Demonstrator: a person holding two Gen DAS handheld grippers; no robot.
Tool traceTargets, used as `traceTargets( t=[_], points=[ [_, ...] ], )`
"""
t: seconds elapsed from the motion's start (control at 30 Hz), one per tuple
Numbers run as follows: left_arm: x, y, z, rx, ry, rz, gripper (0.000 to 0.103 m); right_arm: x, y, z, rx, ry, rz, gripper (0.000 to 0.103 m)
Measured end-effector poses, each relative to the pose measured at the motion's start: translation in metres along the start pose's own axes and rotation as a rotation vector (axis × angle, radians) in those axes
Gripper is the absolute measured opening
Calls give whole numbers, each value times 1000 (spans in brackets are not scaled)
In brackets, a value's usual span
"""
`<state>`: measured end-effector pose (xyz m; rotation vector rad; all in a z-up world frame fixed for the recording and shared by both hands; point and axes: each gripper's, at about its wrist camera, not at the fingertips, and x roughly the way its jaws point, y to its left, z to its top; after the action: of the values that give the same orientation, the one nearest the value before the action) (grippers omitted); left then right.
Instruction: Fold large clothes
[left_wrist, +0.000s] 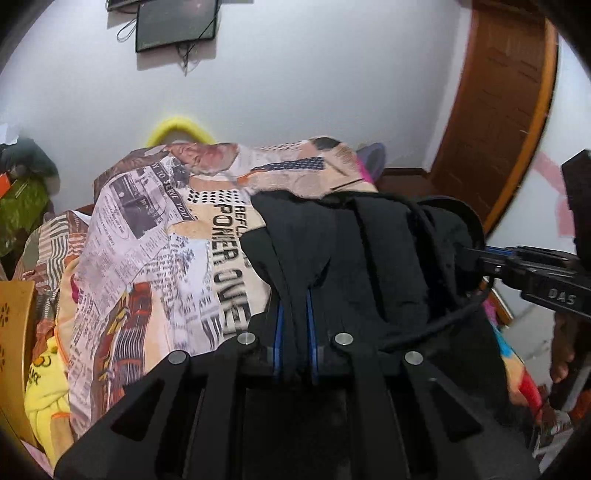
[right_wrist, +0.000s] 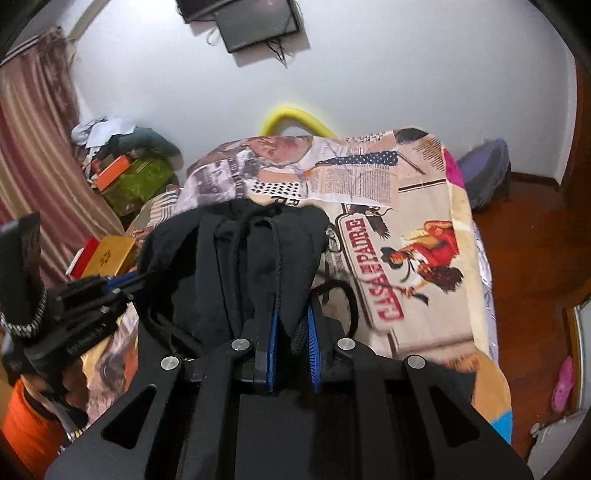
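A black garment (left_wrist: 354, 254) with a drawstring is bunched and held up above the bed. My left gripper (left_wrist: 295, 317) is shut on a fold of it between the blue pads. My right gripper (right_wrist: 291, 325) is shut on another fold of the same garment (right_wrist: 236, 258), near the drawstring. In the left wrist view the right gripper (left_wrist: 476, 258) comes in from the right and pinches the garment's far side. In the right wrist view the left gripper (right_wrist: 129, 282) comes in from the left. The garment hides both sets of fingertips.
A bed with a newspaper-print blanket (right_wrist: 406, 229) lies below. A yellow hoop (right_wrist: 295, 118) stands at the wall behind it. Boxes and clutter (right_wrist: 125, 173) sit at the left by a curtain (right_wrist: 33, 147). A wooden door (left_wrist: 495, 110) stands at the right, wooden floor (right_wrist: 524, 258) beside the bed.
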<state>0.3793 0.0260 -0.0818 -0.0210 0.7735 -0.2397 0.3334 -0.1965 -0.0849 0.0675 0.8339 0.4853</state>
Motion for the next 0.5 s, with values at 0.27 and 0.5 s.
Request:
traceTargets(
  t=[0.27,0.5],
  points=[
    [-38,-19,-64,37,42,-35,9,-15,1,-66,15,36,-25,12],
    [-33,-35,-128,105,113,11,10,-3,-3,-117,-6,148,-48,12]
  ],
)
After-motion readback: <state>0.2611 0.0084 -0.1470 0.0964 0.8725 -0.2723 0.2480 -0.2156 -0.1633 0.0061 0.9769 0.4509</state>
